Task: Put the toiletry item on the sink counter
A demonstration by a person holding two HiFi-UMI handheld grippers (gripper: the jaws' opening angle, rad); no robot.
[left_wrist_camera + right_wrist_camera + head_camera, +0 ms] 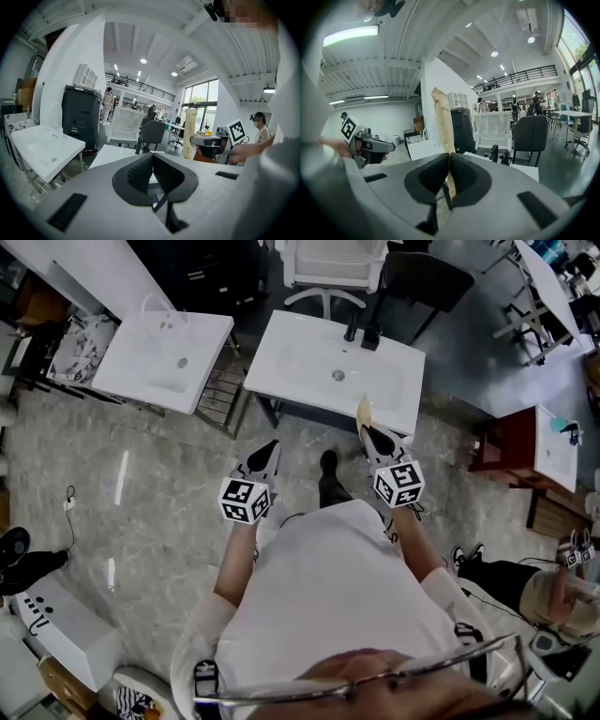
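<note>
The right claw (448, 158) pinches a tan toiletry packet (442, 117). The left claw (152, 158) is pressed together. The packet's print is illegible.

Packet end hidden
The tan packet (443, 124) loses its lower end in the pinch of the right gripper (448, 159); its print is too small to read. At the right, a second person (548, 596) is cut off by the head view's edge.

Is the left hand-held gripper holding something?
No, the left hand-held gripper has its jaws pressed together with nothing between them; only the right hand-held gripper pinches the tan packet.
</note>
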